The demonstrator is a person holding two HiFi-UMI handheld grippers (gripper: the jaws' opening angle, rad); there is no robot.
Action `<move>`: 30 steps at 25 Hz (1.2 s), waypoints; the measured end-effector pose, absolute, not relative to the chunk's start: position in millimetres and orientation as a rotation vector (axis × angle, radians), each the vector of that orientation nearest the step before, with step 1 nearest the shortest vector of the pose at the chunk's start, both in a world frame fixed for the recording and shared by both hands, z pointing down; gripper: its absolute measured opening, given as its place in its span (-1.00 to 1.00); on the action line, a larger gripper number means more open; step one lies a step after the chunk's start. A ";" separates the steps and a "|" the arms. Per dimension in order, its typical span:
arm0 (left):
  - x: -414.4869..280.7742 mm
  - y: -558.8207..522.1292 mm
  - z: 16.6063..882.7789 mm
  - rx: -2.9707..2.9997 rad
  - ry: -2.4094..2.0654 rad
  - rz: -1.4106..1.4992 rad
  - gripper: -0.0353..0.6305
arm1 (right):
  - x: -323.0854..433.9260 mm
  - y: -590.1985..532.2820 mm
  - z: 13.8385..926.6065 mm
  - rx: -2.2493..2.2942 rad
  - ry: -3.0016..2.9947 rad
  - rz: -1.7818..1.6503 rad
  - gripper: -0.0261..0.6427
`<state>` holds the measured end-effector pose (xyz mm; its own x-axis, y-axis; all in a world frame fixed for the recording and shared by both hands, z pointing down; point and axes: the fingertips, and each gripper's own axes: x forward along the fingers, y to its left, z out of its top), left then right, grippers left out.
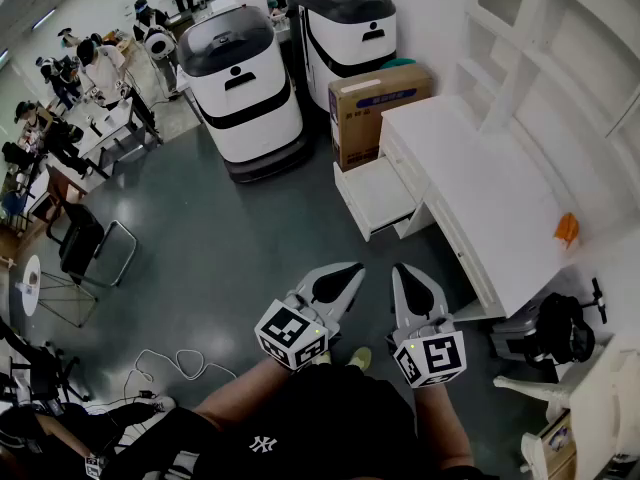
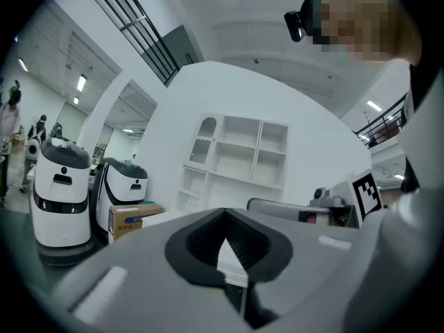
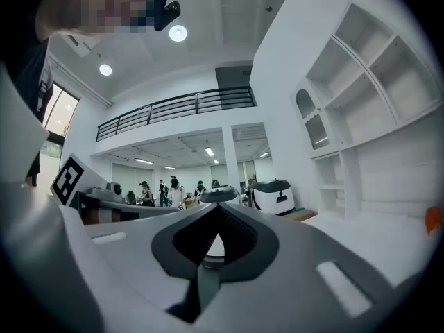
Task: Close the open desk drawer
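The white desk [image 1: 480,183] stands along the right wall, and its drawer [image 1: 378,196] sticks out open towards the grey floor. Both grippers are held low in front of the person, well short of the drawer. My left gripper [image 1: 352,268] points up towards the drawer with its jaws shut and empty. My right gripper [image 1: 399,269] is beside it, also shut with nothing held. In the left gripper view the shut left gripper [image 2: 223,214] fills the lower frame, with the desk's edge [image 2: 166,216] just above it. In the right gripper view the shut right gripper [image 3: 218,208] lies left of the desk top [image 3: 374,231].
Two white wheeled robots [image 1: 245,88] [image 1: 350,33] and a cardboard box [image 1: 378,108] stand beyond the drawer. White wall shelves [image 1: 560,58] rise above the desk, where an orange item [image 1: 567,228] lies. A chair [image 1: 85,248] and floor cables [image 1: 165,368] are left; people work far left.
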<state>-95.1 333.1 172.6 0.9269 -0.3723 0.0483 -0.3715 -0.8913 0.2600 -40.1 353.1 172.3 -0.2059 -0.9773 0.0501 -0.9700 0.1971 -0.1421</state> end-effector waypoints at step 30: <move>-76.6 336.6 184.0 2.838 -0.567 0.046 -0.88 | -20.8 357.5 171.6 -1.863 2.346 -0.234 -0.85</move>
